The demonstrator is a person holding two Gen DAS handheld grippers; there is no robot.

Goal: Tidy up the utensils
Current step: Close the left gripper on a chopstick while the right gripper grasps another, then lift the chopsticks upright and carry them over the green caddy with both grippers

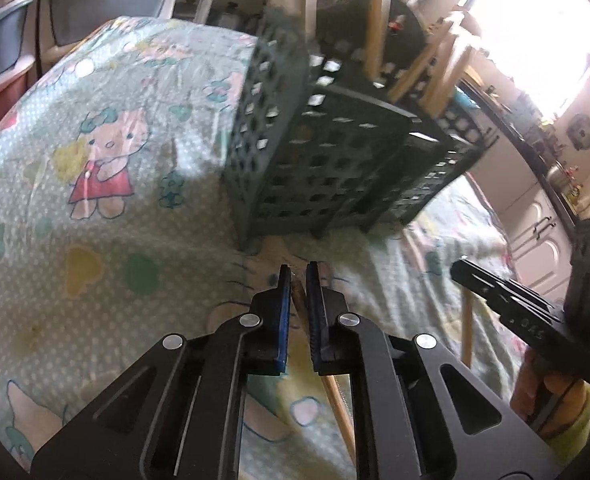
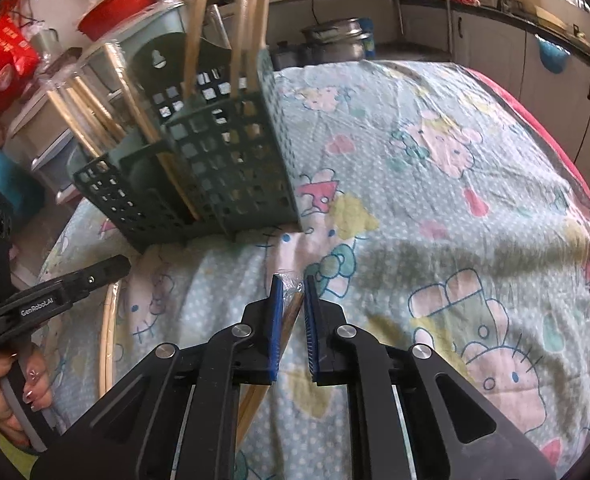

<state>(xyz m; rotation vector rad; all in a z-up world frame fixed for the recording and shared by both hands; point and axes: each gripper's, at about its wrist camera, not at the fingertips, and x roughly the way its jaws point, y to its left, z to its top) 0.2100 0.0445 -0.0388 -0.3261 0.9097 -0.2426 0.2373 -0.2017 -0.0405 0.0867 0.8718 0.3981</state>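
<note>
The left tool [image 1: 298, 276], with its blue-padded black fingers drawn nearly together, is clamped on a thin wooden chopstick [image 1: 337, 408] that slants back under it over the pale blue cartoon-cat printed cloth [image 1: 107, 184] covering the bench. The right tool [image 2: 293, 286] is likewise closed, gripping a pair of wooden chopsticks in a clear plastic sleeve [image 2: 291, 308], whose crinkled end pokes out between the pads. Just ahead of both tools stands the dark green perforated plastic utensil holder [image 2: 231, 168] on short feet (its compartments already hold several upright and leaning wooden chopsticks [image 2: 251, 28]). Each tool shows in the other's view off to the side, a hand [image 2: 13, 396] wrapped around the left one's handle. White kitchen cabinets [image 2: 551, 76] run along behind the bench.
</note>
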